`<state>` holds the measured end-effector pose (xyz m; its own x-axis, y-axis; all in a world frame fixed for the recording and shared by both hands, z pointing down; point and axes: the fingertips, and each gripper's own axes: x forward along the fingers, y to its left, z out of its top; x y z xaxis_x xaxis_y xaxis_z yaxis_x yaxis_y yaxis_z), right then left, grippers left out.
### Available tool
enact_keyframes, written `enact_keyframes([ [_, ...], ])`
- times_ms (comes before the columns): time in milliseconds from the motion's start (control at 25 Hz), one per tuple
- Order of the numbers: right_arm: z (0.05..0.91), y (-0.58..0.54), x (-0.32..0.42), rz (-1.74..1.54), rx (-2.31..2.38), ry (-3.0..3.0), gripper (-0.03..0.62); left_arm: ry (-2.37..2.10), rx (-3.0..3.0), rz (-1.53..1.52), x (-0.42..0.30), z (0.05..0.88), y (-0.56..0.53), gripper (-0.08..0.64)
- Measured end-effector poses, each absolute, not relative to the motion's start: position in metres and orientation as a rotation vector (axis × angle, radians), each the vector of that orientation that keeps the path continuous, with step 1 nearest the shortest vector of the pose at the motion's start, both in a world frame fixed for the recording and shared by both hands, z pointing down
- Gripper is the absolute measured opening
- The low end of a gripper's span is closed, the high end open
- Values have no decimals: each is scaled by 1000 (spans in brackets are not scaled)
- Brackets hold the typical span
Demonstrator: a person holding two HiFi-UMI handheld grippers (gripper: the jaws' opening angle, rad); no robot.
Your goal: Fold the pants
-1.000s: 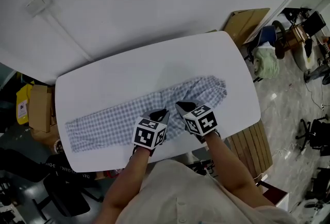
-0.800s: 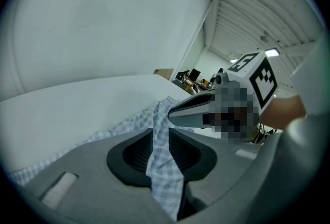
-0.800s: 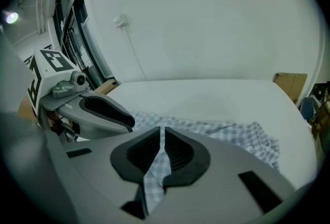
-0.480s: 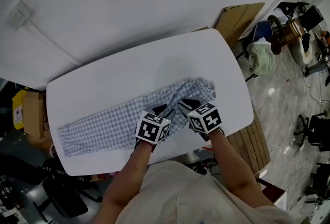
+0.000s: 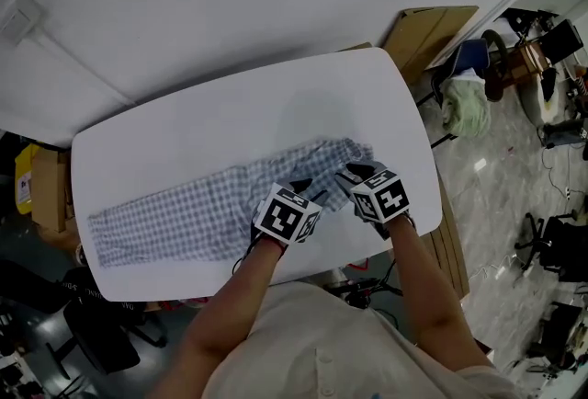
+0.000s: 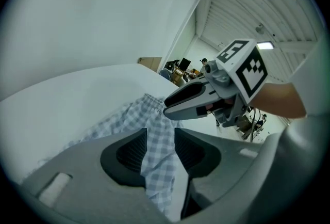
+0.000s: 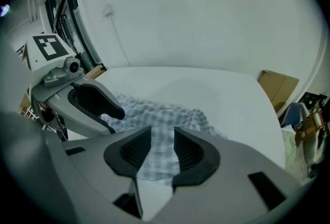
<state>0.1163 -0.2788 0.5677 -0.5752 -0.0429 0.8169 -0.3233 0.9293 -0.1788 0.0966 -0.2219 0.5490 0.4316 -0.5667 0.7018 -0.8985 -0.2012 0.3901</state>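
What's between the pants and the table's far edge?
Nothing: from the pants to the table's far edge the white top is bare, as the head view shows.

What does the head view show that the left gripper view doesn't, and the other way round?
Only the head view: the pants at full length, and a brown box past the table's left end. Only the left gripper view: the left gripper from inside, jaws apart with checked cloth between, unpinched, and a ceiling light. Both: the white table, the pants, the right gripper. Both grippers' jaws have just been opening, with cloth between the right's too.
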Motion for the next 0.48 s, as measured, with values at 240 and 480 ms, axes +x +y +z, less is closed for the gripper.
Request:
enact_keyframes([
  [240,592,-312,132,357,207,-2048,177,-1200,1879,552,117,559,-241,161],
  [480,609,-314,130,274,28,-1960,190,-1201,1852,550,120,567,-255,163],
])
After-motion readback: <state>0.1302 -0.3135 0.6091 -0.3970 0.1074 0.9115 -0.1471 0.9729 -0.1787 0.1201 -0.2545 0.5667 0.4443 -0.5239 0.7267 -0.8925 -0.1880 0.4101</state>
